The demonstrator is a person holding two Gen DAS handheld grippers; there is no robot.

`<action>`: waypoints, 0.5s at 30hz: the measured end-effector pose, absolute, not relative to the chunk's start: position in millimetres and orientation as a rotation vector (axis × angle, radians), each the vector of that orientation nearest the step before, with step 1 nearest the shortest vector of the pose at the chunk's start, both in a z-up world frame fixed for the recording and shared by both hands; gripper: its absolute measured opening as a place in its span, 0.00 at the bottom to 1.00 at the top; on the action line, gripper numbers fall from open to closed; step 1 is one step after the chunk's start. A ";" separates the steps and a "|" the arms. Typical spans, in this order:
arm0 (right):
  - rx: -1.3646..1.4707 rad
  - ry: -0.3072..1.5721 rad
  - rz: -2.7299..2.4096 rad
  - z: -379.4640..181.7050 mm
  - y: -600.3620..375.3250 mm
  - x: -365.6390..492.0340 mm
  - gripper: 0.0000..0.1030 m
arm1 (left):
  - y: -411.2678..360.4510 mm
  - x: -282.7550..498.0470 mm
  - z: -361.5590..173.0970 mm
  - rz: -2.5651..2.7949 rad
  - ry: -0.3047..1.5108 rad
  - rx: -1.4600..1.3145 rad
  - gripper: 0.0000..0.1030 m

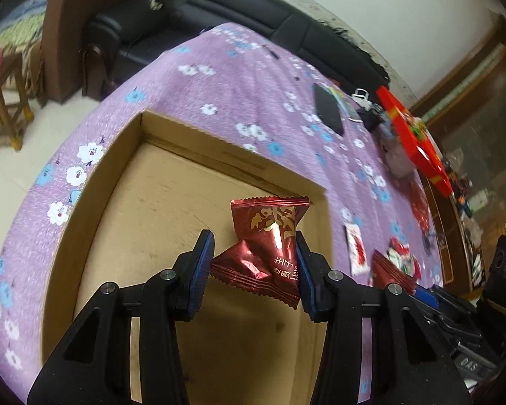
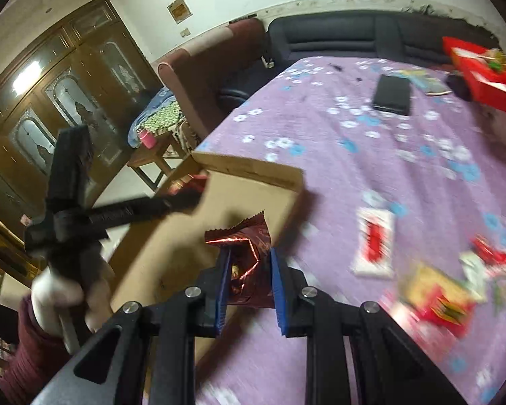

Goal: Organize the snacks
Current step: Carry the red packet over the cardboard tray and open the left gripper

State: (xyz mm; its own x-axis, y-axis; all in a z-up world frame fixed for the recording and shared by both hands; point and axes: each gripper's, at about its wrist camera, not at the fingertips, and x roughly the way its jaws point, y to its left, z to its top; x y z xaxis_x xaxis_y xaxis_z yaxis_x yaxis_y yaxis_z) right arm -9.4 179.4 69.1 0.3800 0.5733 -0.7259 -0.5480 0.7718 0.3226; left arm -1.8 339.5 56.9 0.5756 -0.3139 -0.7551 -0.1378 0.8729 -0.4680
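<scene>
My left gripper point(image 1: 254, 256) is shut on a dark red snack packet point(image 1: 270, 246) and holds it over the open cardboard box point(image 1: 124, 155). The box floor below shows no other snacks. My right gripper point(image 2: 249, 270) is shut on another dark red foil packet point(image 2: 248, 256), just outside the box's near wall point(image 2: 253, 182). The left gripper's body point(image 2: 84, 216) and the gloved hand show at the left of the right wrist view. Loose snacks lie on the purple cloth: a white and red packet point(image 2: 374, 243), a yellow and red packet point(image 2: 435, 293) and others point(image 1: 401, 256).
The table wears a purple flowered cloth point(image 1: 219, 77). A black flat case point(image 1: 327, 108) and a red gift box point(image 1: 415, 141) sit at the far right. A black sofa point(image 1: 239, 3), a brown armchair point(image 2: 205, 64) and a wooden stool point(image 1: 3, 101) stand beyond.
</scene>
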 end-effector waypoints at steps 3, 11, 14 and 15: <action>0.018 0.959 0.715 60.9 207.3 10.5 0.25 | 348.6 8.3 48.8 -0.087 0.965 -0.551 0.44; 0.017 0.970 0.649 40.3 232.1 49.6 0.28 | 358.8 22.5 42.2 -0.096 0.954 -0.614 0.45; 0.025 0.946 0.633 44.9 225.2 48.3 0.31 | 359.4 23.0 41.6 -0.093 0.955 -0.639 0.45; 0.031 0.935 0.632 48.5 221.4 46.0 0.34 | 359.3 21.3 43.1 -0.097 0.949 -0.644 0.45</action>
